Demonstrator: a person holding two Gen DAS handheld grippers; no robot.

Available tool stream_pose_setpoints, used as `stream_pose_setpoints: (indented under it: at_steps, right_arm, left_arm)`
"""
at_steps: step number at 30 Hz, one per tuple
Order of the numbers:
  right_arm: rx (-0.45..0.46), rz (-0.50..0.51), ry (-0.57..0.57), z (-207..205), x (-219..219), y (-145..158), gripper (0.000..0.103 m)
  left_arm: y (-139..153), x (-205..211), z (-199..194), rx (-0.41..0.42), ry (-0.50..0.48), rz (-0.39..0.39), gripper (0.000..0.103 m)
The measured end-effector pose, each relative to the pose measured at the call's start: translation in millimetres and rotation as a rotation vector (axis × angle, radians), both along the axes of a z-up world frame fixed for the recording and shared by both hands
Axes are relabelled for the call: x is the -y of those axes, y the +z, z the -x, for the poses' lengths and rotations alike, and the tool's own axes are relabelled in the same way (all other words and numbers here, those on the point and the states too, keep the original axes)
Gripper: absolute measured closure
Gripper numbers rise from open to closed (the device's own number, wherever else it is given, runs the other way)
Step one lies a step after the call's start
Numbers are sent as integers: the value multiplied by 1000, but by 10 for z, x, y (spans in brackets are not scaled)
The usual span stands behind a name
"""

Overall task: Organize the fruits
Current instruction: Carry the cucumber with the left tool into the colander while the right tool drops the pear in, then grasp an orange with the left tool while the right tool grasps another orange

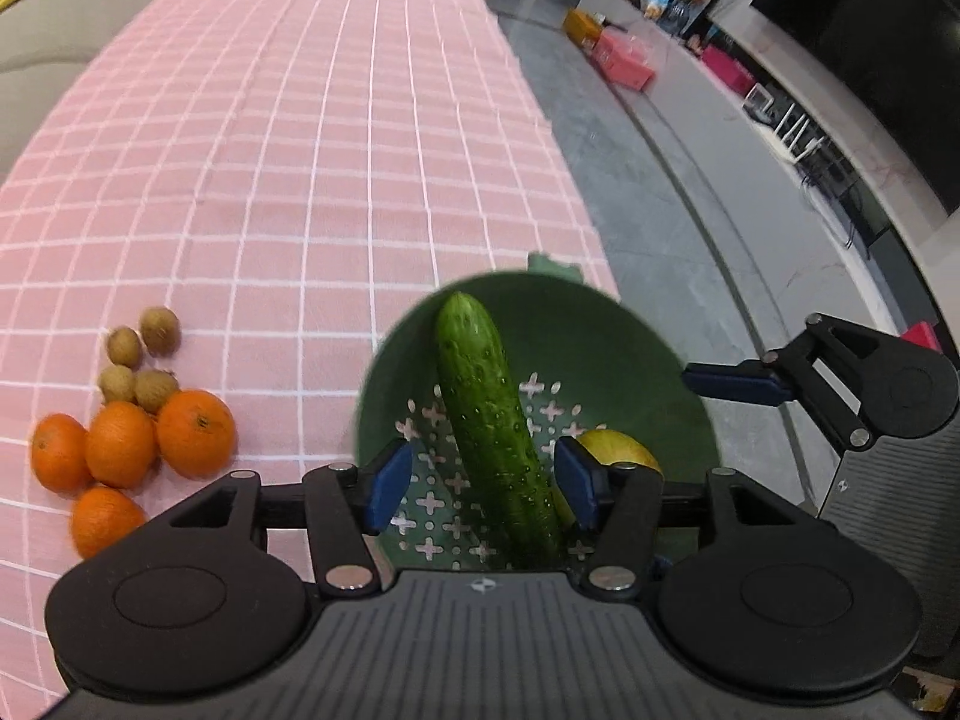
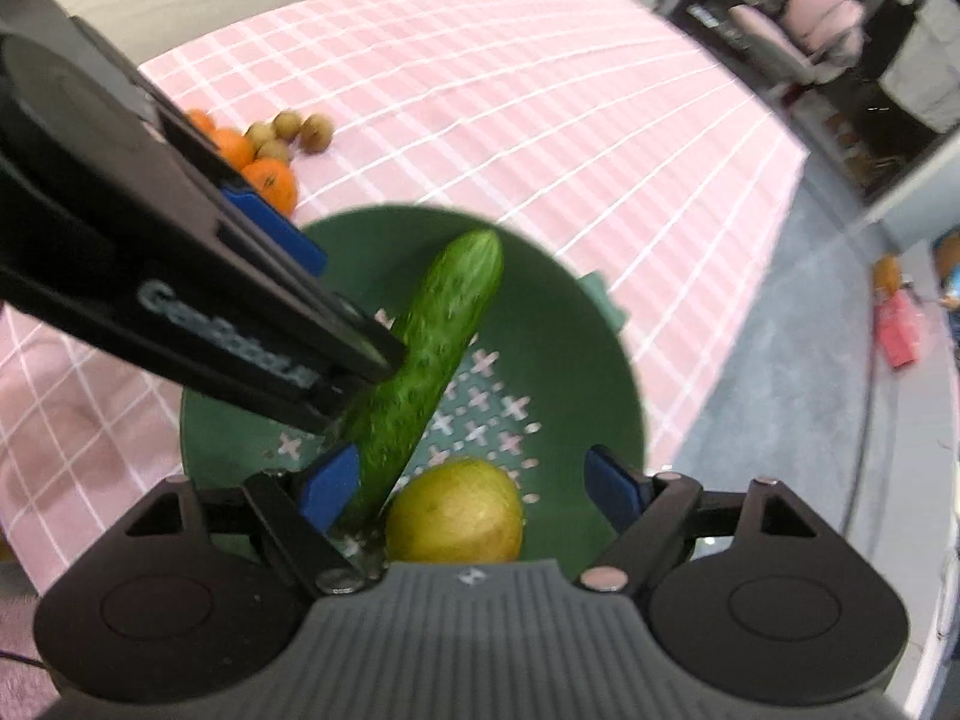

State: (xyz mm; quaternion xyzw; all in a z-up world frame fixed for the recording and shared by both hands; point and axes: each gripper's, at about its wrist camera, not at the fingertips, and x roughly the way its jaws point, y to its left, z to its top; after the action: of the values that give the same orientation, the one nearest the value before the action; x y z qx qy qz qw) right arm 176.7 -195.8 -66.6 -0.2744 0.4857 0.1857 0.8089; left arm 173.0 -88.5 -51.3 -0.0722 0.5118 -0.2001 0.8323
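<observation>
my left claw (image 1: 483,483) spread, straddling cucumber (image 1: 489,414) in green colander (image 1: 630,330); right claw (image 2: 474,483) spread over lemon (image 2: 453,510). oranges (image 1: 129,444), longans (image 1: 141,360) left on table (image 1: 270,150).

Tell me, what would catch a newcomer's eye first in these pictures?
A long green cucumber lying in a dark green colander near the edge of the pink checked tablecloth, with a yellow-green pear beside it. Off to one side on the cloth sits a cluster of oranges and small brown longans.
</observation>
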Motion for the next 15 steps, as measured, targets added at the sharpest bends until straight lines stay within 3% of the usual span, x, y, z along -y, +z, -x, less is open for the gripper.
stream_pose_setpoints:
  at_steps: [4,8,15]
  right_arm:
    - [87,-46,-67,101,-111,240,22]
    - [177,-167,-137,198,-218,434,22]
    - [246,-394,-260,298,-540,489,22]
  left_arm:
    - [234,-166,63,78,20,7,37]
    - [447,-374,135,163,45,-14,37]
    - [566,-877,273,211,148,-38,37]
